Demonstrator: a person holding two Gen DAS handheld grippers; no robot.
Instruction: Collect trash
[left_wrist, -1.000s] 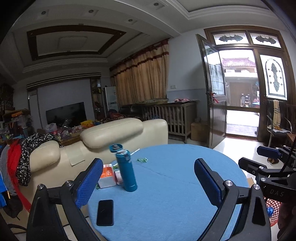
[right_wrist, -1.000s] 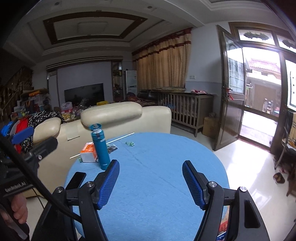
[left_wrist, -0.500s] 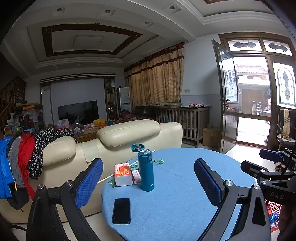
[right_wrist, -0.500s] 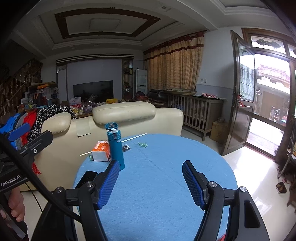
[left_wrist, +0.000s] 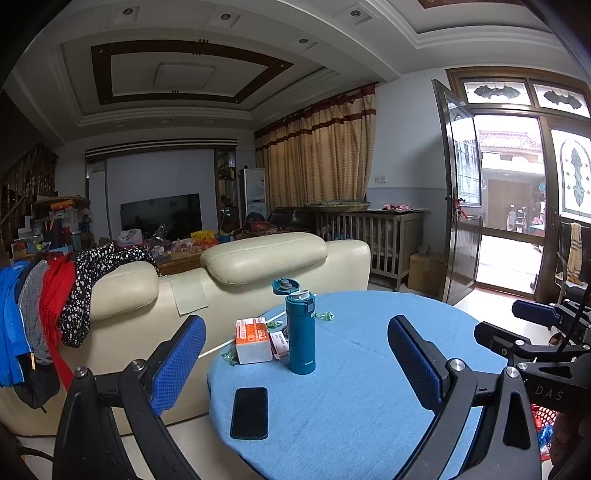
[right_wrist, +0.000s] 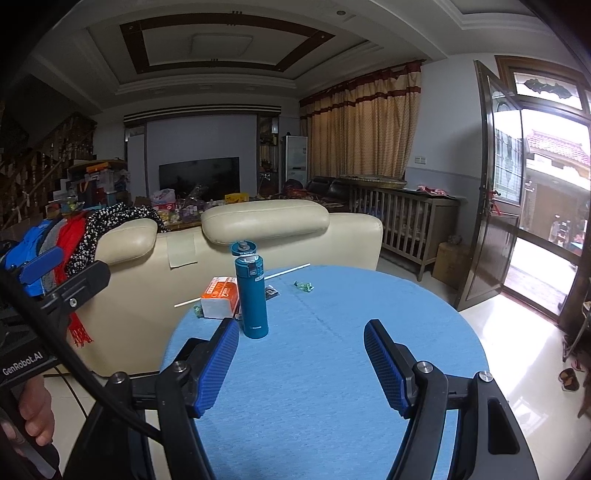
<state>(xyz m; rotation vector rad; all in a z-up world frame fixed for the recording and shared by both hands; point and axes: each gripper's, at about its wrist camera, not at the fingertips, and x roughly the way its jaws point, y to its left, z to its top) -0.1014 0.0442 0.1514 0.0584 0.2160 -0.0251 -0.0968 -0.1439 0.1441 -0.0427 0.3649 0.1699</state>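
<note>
Two tools are up in front of me, both with jaws spread and nothing between the blue pads. Biggest thing beyond them is the cream sofa (left_wrist: 229, 295) at the far side, its back turned to me, with clothes (left_wrist: 55, 295) draped over its left end. Just in front of it stands the round counter (left_wrist: 369, 387) under a blue cloth. My left tool (left_wrist: 295, 362) hovers over the counter's near left edge; my right tool (right_wrist: 301, 362) hangs over its near middle, and in its view a hand (right_wrist: 35, 417) grips the left tool's handle at the lower left.

On the counter's far left part I see a tall teal flask (left_wrist: 301, 332) standing upright with its lid flipped open. Touching distance to its left lies an orange and white box (left_wrist: 253, 339), and between the two a small printed packet (left_wrist: 279, 343). A black phone (left_wrist: 249, 412) lies flat at the near left edge, well apart from the flask. A thin white stick (right_wrist: 288, 272) runs behind the flask and pokes past the counter's left edge.

The trash is small: one green wrapper (left_wrist: 325, 316) just right of the flask on the far side, another green wrapper (left_wrist: 229, 357) at the box's near left corner. Neither tool touches either.
</note>
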